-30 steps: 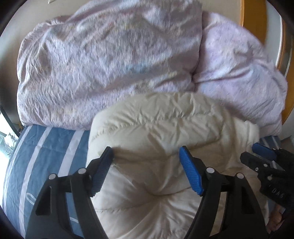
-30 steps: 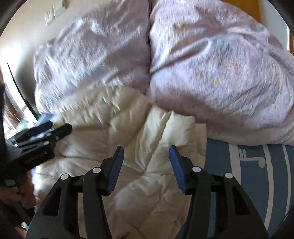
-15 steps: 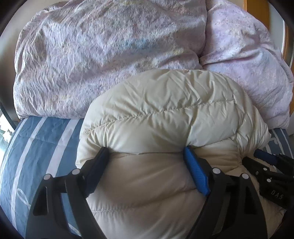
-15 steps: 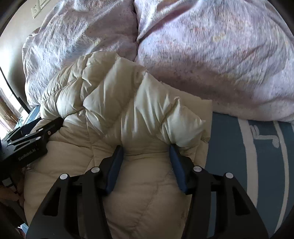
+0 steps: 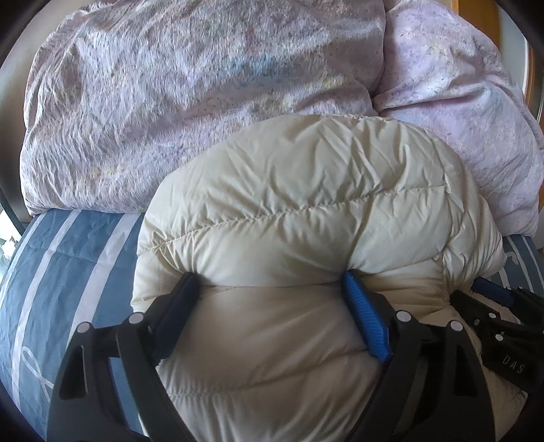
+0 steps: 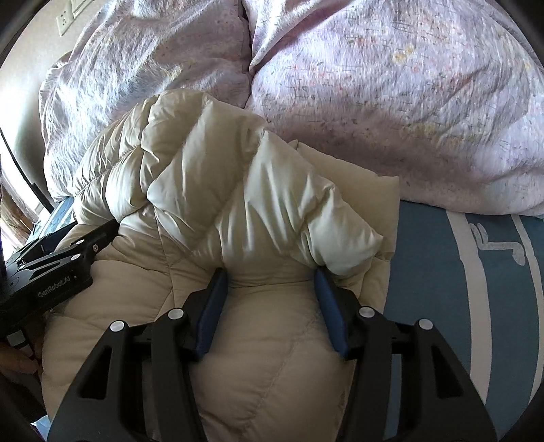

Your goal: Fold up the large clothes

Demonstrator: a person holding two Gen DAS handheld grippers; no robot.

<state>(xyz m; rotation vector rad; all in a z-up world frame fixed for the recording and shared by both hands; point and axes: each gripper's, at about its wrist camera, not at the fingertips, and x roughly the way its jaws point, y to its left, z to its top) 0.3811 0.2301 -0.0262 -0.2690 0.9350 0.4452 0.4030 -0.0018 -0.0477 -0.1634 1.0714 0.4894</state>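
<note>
A cream quilted down jacket [image 5: 299, 221] lies bunched on the blue striped bedspread [image 5: 68, 265]. It also shows in the right wrist view [image 6: 217, 190]. My left gripper [image 5: 268, 282] is open, jaws wide, pressed into the jacket's puffy folded bulk, which fills the gap between the fingers. My right gripper [image 6: 270, 272] is open too, its fingers straddling a folded-over padded section at the jacket's right edge. Each gripper appears in the other's view: the right one [image 5: 493, 306] at the lower right, the left one [image 6: 68, 251] at the left.
A lilac floral duvet [image 5: 190, 95] is heaped just behind the jacket, across the whole back, also in the right wrist view [image 6: 391, 102]. Blue bedspread [image 6: 476, 289] lies bare to the right. A wall with a socket [image 6: 64, 20] is far left.
Both grippers have pushed forward and down into the jacket. Its front part has rolled up and over into a thick fold against the duvet. Jaws stayed wide.
</note>
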